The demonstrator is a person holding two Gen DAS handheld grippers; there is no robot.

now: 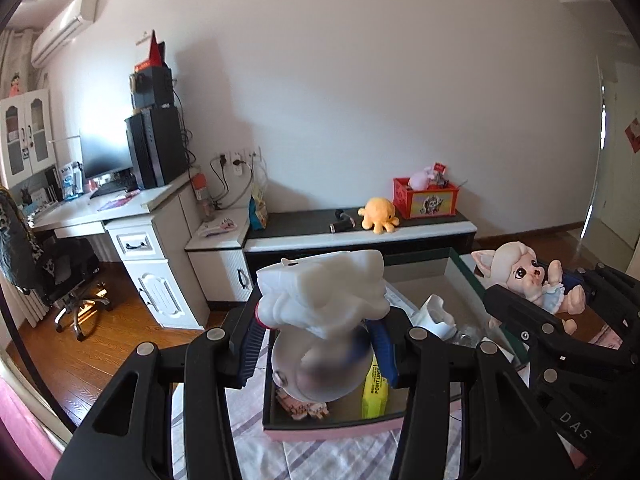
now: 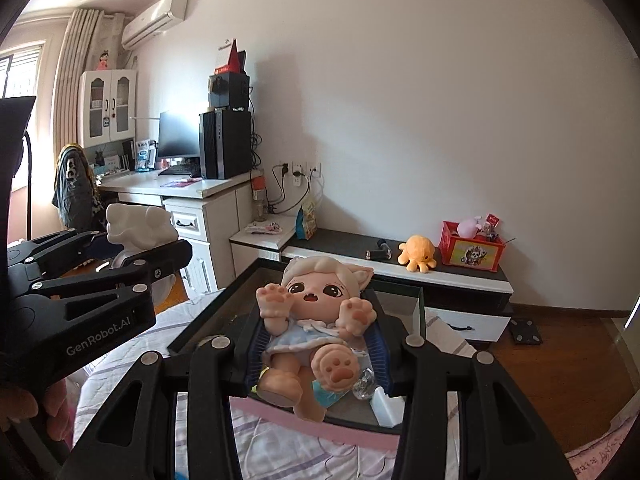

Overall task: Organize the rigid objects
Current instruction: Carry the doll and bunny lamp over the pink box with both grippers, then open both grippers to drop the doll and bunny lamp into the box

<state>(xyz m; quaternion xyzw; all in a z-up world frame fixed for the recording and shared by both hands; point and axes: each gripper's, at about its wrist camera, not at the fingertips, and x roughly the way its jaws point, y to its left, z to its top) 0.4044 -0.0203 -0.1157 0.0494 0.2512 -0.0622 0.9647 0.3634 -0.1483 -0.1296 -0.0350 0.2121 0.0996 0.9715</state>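
Note:
My left gripper (image 1: 316, 340) is shut on a white sculpted figure (image 1: 324, 288) that has a clear round globe under it; the blue pads press on both its sides. It hangs over an open box with a pink rim (image 1: 332, 430), which holds a yellow packet (image 1: 376, 392) and small items. My right gripper (image 2: 318, 348) is shut on a cat-eared doll in a pale blue dress (image 2: 316, 304), held above the same box (image 2: 320, 432). The left gripper (image 2: 120, 264) with the white figure (image 2: 136, 228) shows at the left of the right wrist view.
The box lies on a bed with a striped sheet (image 2: 280, 456). Behind it stands a low black-and-white cabinet (image 1: 360, 240) with an orange octopus plush (image 1: 378, 214), a red crate (image 1: 426, 200) and a black roller. A desk with a computer (image 1: 156, 148) and an office chair (image 1: 64, 276) are at the left.

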